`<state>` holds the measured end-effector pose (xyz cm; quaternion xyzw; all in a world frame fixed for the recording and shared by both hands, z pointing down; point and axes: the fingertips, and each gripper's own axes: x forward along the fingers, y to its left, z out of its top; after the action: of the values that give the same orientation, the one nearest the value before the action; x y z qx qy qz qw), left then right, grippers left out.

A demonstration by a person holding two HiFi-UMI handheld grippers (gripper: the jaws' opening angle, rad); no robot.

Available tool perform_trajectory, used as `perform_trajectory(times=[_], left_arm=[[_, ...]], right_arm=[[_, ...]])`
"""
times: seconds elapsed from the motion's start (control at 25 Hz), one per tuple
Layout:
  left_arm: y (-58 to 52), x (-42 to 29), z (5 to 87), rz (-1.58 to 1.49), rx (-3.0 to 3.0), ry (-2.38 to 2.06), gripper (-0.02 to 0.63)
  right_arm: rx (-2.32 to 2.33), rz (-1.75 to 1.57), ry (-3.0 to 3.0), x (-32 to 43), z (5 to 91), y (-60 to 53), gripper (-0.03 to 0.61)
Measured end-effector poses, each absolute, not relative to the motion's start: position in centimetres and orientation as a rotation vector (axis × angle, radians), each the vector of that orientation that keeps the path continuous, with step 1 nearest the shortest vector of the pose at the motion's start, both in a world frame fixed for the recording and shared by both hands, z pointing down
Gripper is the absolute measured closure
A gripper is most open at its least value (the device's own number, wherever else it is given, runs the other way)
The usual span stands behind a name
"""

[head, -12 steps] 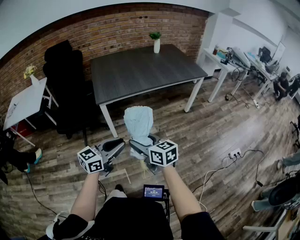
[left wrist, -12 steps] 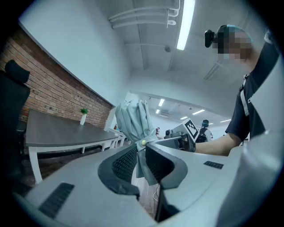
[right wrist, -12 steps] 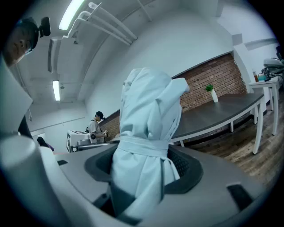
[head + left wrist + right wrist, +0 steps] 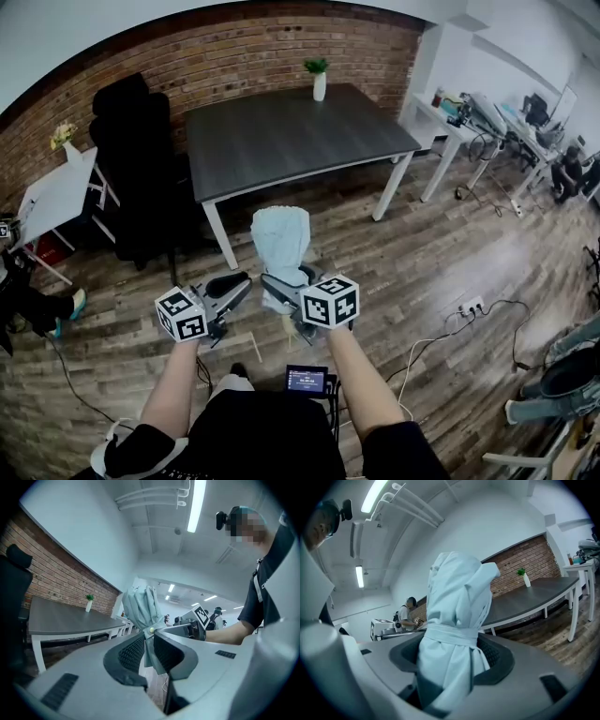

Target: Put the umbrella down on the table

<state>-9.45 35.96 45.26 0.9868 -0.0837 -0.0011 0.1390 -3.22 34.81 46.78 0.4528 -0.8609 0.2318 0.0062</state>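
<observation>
Brick wall (image 4: pixel 234 52) behind a dark surface (image 4: pixel 281 131), small potted plant (image 4: pixel 318 80) at its far edge. Folded pale-blue umbrella (image 4: pixel 279 242) is upright in the air over the wood floor (image 4: pixel 450 253), short of the surface. Right tongs (image 4: pixel 452 644) clenched on it at the strap. Left tongs (image 4: pixel 150 637) nearly closed, fabric showing in the gap; can't tell if they pinch it.

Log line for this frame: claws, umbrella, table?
right claw: shut on umbrella | left claw: pinching its fabric | umbrella: folded, upright, held above floor | table: ahead, vase at far edge | task: not yet done
</observation>
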Motion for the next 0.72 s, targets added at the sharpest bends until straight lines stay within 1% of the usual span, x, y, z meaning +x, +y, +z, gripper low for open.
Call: perform_trajectory(times=[0.72], left_arm=[[36.9,-9.4,45.8,0.003,2.856,-0.256,0.548]], right_arm=[[1.423,0.791,-2.707,-2.4,47.2,35.9,0.282]])
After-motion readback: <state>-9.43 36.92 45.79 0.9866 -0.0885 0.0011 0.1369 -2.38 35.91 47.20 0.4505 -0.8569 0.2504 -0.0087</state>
